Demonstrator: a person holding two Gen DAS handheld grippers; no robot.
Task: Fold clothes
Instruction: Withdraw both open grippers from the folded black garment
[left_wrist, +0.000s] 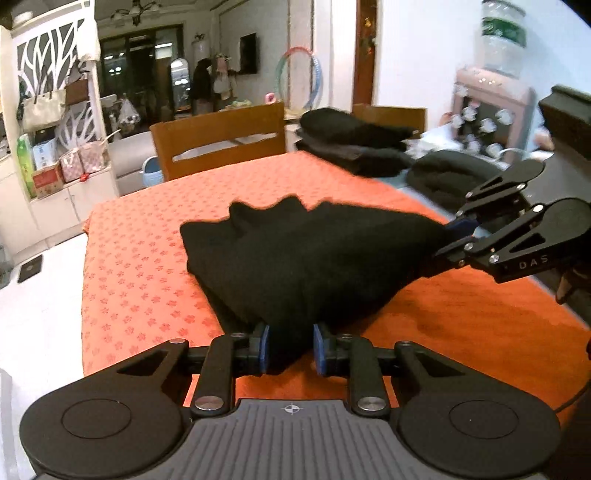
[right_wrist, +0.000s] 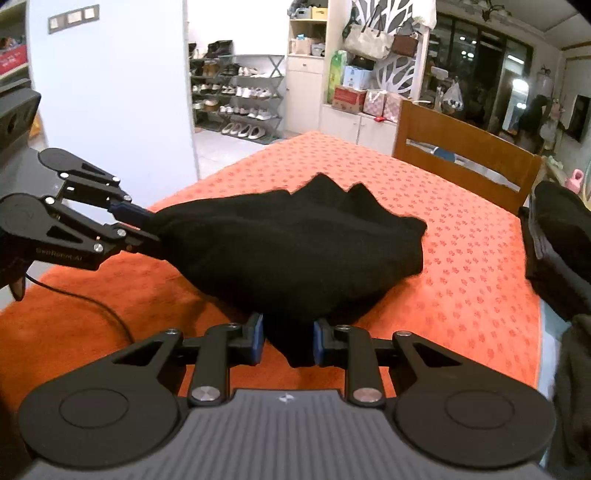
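While both grippers pinch it, the black knitted garment (left_wrist: 306, 254) sits mid-frame in both views, partly folded, its near edge lifted off the orange tablecloth with a small flower print (left_wrist: 140, 266) and its far end lying in a jagged ridge on the cloth. Left gripper (left_wrist: 291, 349), bottom centre of the left wrist view: blue pads narrowly apart, a bunched corner of the black fabric clamped between them. Right gripper (right_wrist: 288, 343), bottom centre of the right wrist view: same narrow gap, pads pressed on another bunch of the same garment's edge. Each gripper also shows in the other's view, right one at the right edge of the left view, left one at the left edge of the right view, fingertips buried in fabric. Stack of dark folded clothes (left_wrist: 354, 144) at upper centre-right of the left view, on the far part of the table, well apart from the held garment. Brown wooden chair (left_wrist: 221, 136) stands behind the table's far edge. Thin black cable (right_wrist: 99, 310) trails across the cloth at lower left of the right view.
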